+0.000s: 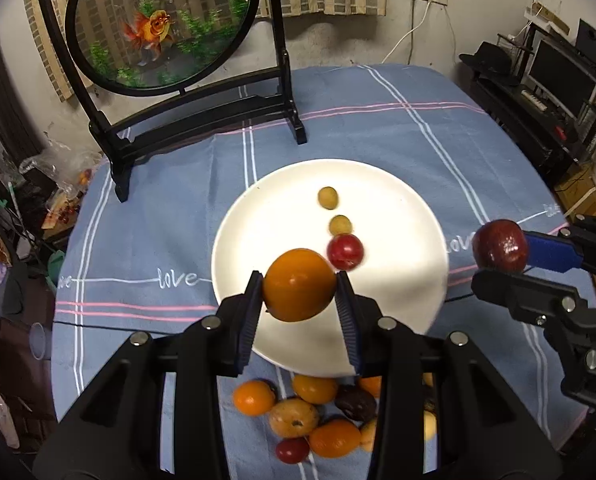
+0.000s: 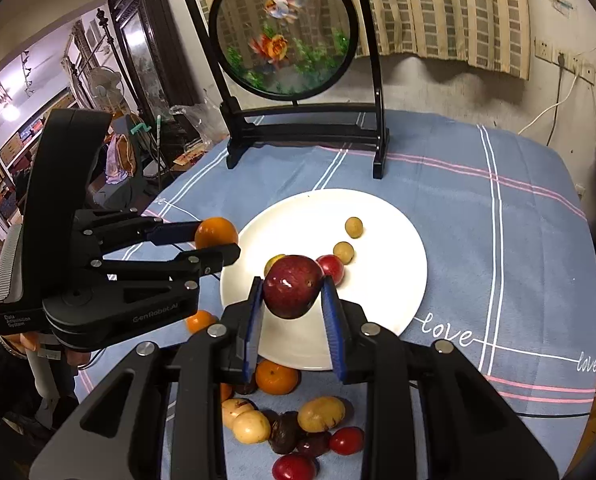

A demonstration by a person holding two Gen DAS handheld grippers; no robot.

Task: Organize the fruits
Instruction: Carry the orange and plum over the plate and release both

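My left gripper (image 1: 300, 286) is shut on an orange fruit (image 1: 299, 285) and holds it above the near left part of the white plate (image 1: 398, 208); it also shows in the right wrist view (image 2: 217, 246). My right gripper (image 2: 291, 292) is shut on a dark red plum (image 2: 293, 286) above the plate's (image 2: 386, 280) near edge; the plum also shows in the left wrist view (image 1: 500, 245). On the plate lie two small yellow-green fruits (image 1: 328, 197) and a small red fruit (image 1: 345, 251).
A pile of loose orange, yellow, red and dark fruits (image 1: 306, 420) lies on the blue checked cloth (image 1: 418, 128) just before the plate, also in the right wrist view (image 2: 298, 424). A black-framed goldfish screen (image 1: 157, 28) stands at the table's back. Furniture crowds both sides.
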